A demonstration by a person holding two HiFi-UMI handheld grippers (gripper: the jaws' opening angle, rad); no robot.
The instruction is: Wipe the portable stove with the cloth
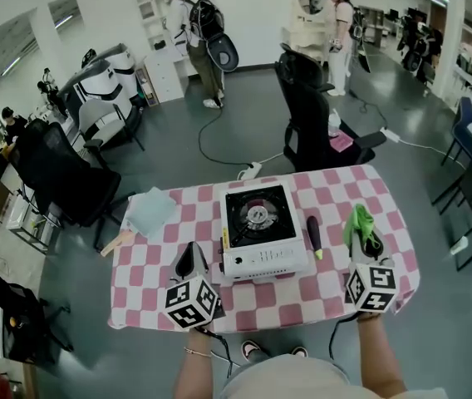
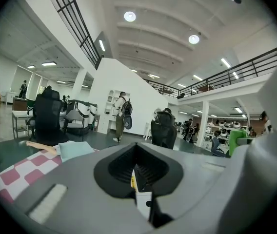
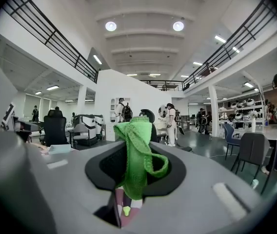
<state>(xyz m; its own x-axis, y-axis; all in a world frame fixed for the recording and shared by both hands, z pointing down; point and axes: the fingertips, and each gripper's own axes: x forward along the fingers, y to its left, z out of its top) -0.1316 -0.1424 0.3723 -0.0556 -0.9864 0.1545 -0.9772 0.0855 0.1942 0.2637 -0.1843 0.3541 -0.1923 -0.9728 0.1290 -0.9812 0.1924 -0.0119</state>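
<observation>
The portable stove (image 1: 257,227), white with a black top and a round burner, sits in the middle of the pink-checked table (image 1: 153,273). My right gripper (image 1: 367,241) is to the right of the stove, shut on a green cloth (image 1: 357,219) that sticks up out of its jaws. In the right gripper view the cloth (image 3: 137,152) hangs folded between the jaws of the right gripper (image 3: 133,177). My left gripper (image 1: 192,260) is at the stove's front left corner, shut with nothing held. In the left gripper view, a sliver of the stove (image 2: 143,199) shows below the left gripper (image 2: 137,168).
A black stick lighter with a yellow tip (image 1: 312,235) lies just right of the stove. A pale blue cloth (image 1: 151,210) and a wooden tool (image 1: 118,242) lie at the table's far left. Black office chairs (image 1: 311,115) stand behind the table. People stand further back.
</observation>
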